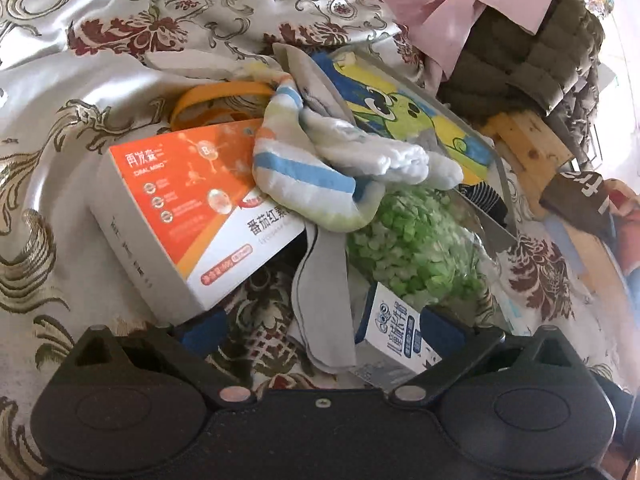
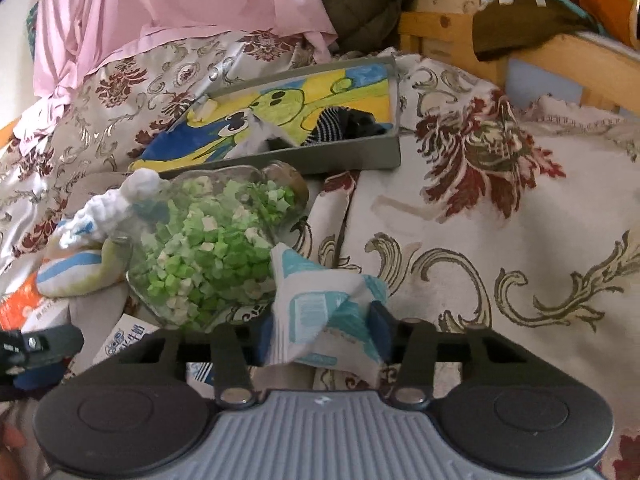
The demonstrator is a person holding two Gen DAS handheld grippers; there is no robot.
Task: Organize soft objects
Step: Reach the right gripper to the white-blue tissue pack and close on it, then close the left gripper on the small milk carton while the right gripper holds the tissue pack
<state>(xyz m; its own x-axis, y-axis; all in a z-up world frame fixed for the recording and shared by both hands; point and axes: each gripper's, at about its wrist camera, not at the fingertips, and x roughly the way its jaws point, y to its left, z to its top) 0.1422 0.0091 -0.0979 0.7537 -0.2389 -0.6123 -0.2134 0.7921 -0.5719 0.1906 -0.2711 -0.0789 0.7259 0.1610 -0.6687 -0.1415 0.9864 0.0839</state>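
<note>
We see a cream bedspread [image 2: 500,208] patterned with dark red flowers and olive-gold scrolls, a plain pink cloth [image 2: 160,8] lying at its far side, and a grey tray [image 2: 360,156] whose floor carries a cartoon drawing in yellow, blue and green. Beside it we find a clear bag [image 2: 208,248] of light and dark green paper bits, a sock [image 1: 304,176] striped white, blue, pale green and orange, and an orange-and-white box [image 1: 192,208]. The right gripper [image 2: 320,330], with blue pads, pinches a white and teal packet [image 2: 320,308], while a blue-and-white milk carton [image 1: 400,332] sits by the left gripper [image 1: 320,330].
</note>
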